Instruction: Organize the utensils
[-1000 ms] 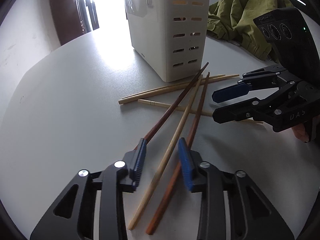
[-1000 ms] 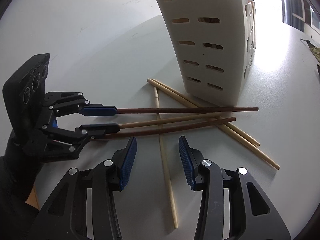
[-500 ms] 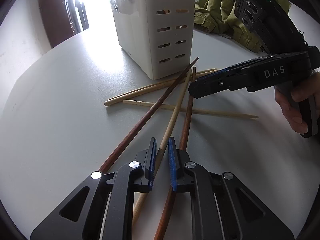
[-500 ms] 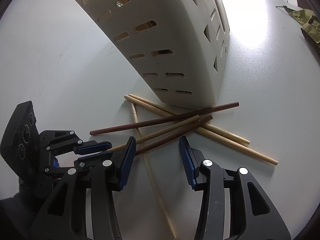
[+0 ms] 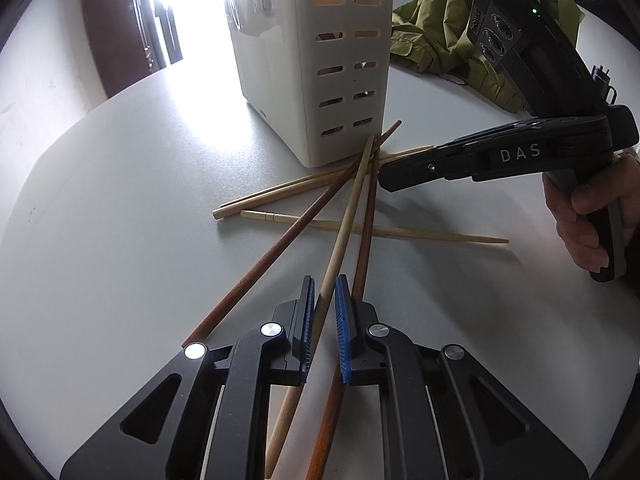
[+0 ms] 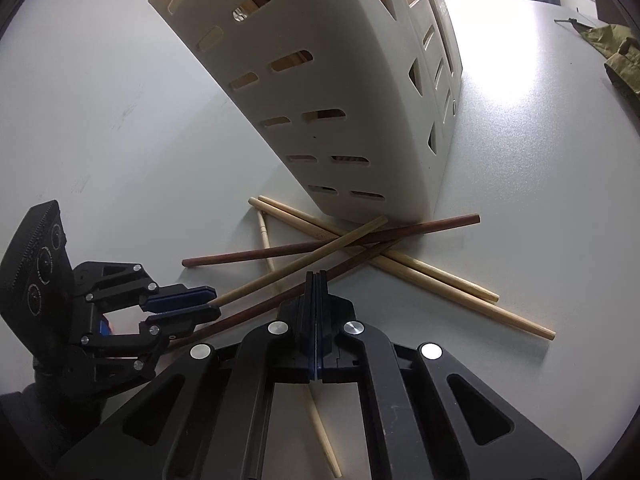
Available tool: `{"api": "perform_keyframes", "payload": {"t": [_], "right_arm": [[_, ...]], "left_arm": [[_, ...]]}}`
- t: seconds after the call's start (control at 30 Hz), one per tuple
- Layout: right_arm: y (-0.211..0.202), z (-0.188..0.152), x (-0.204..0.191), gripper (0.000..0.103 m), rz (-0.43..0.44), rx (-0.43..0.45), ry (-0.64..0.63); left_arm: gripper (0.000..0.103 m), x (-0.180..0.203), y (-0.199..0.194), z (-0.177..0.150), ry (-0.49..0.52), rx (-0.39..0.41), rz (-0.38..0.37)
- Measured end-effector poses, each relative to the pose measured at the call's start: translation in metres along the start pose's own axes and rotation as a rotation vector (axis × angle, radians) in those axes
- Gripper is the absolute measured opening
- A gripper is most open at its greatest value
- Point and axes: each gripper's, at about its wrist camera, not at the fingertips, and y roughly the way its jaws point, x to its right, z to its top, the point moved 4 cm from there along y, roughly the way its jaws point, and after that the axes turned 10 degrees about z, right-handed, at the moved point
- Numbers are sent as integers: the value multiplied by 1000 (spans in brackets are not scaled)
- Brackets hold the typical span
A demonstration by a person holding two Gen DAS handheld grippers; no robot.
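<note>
- Left wrist view: the left gripper (image 5: pixel 323 320) has just been closing. Its blue pads are now clamped on the near end of a pale round wooden chopstick (image 5: pixel 352 208), whose far tip reaches the foot of the white slotted plastic utensil caddy (image 5: pixel 340 80).
- Two dark reddish-brown wooden chopsticks lie either side of it, one (image 5: pixel 280 248) fanning away and one (image 5: pixel 366 240) running close alongside. Both also point at the caddy's foot, and neither is in the grip.
- The right gripper (image 5: pixel 386 180), held in a bare hand (image 5: pixel 588 220), hovers side-on just in front of the caddy, above the crossing tips.
- A crumpled olive-green cloth (image 5: pixel 440 32) lies behind the caddy on the grey table (image 5: pixel 120 200).
- Right wrist view: the right tongs are pressed together with nothing visible between them. Their tip sits over the close-lying dark chopstick, in front of the caddy.
- A pair of light bamboo chopsticks (image 6: pixel 420 272) and a thin bamboo stick (image 6: pixel 324 440) lie under the pile at the caddy's foot.
- The step in hand looks like pulling the pale chopstick out of the heap. It is best lifted by its held end first, so that it clears the dark neighbours.
- The closed right tip could pin or nudge the dark stick aside, but it must reopen before it can pick anything up.
</note>
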Motion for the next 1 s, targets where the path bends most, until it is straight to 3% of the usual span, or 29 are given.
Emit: {"api": "perform_keyframes", "payload": {"t": [0.13, 0.17, 0.2, 0.27, 0.33, 0.47, 0.63, 0.8, 1.0], "right_arm": [[0, -1, 7, 2, 14, -30, 37], [-1, 0, 3, 9, 3, -40, -8], [-3, 1, -4, 26, -17, -31, -74], [-11, 2, -22, 45, -95, -12, -246], [-15, 3, -35, 45, -139, -26, -357], [0, 2, -45, 45, -154, -109, -436], [12, -17, -76, 45, -14, -153, -565], [25, -34, -105, 47, 6, -214, -757], [44, -20, -96, 47, 40, -366, -811]], "left_arm": [[10, -2, -5, 0, -3, 10, 1], [10, -4, -7, 0, -5, 14, 2], [10, -5, -9, -1, -8, 17, 1], [10, -9, -11, -2, -12, 21, 4], [11, -14, -12, -4, -19, 19, 6], [11, -22, -13, -6, -36, 18, 11], [11, -37, -22, -10, -64, 33, 23], [7, -48, -26, -13, -89, 32, 18], [7, -47, -24, -14, -90, 35, 9]]}}
